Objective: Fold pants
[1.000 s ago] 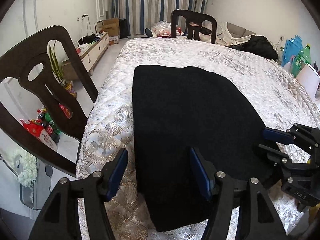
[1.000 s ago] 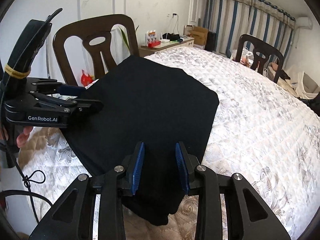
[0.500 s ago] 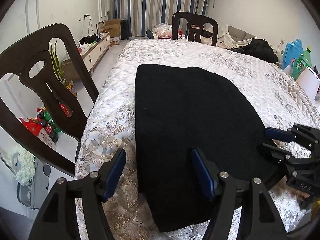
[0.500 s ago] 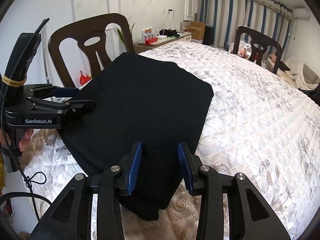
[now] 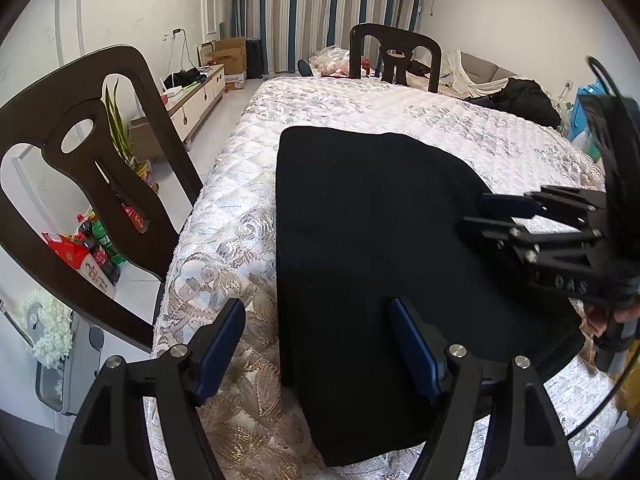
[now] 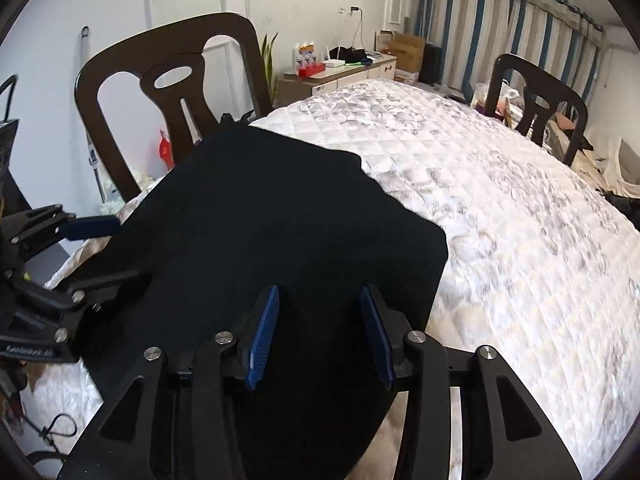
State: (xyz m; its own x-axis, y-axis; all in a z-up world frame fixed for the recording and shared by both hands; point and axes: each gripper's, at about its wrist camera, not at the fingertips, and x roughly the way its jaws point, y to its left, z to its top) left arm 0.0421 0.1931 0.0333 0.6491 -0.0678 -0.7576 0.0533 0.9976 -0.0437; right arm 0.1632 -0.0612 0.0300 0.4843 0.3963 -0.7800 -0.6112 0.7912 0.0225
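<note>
a long table under a quilted white and beige floral cover point(image 5: 400, 108) fills both views; a folded black pair of pants point(image 5: 372, 240) lies flat on its near end, one long edge running just inside the table's side, the near corner close to the table's front edge; a dark wooden chair with an oval cut-out in its back point(image 5: 84, 160) stands beside that side, and a second dark chair point(image 5: 394, 56) stands at the far end before striped blue and beige curtains point(image 5: 320, 12); a brown cardboard box point(image 5: 228, 58) on the floor carries printing too small to read; the left gripper point(image 5: 318, 354) has just been opening, its blue pads wide apart, straddling the pants' near left edge without pressing on the cloth; the right gripper point(image 6: 318, 334) has also just been opening, pads apart above the cloth at the pants' near right part, holding nothing; in the left wrist view its black body bears raised letters that seem to read "das"; the lettering on the left gripper's body in the right wrist view is blurred; red-labelled bottles point(image 5: 96, 244) show through the chair back, their labels unreadable
</note>
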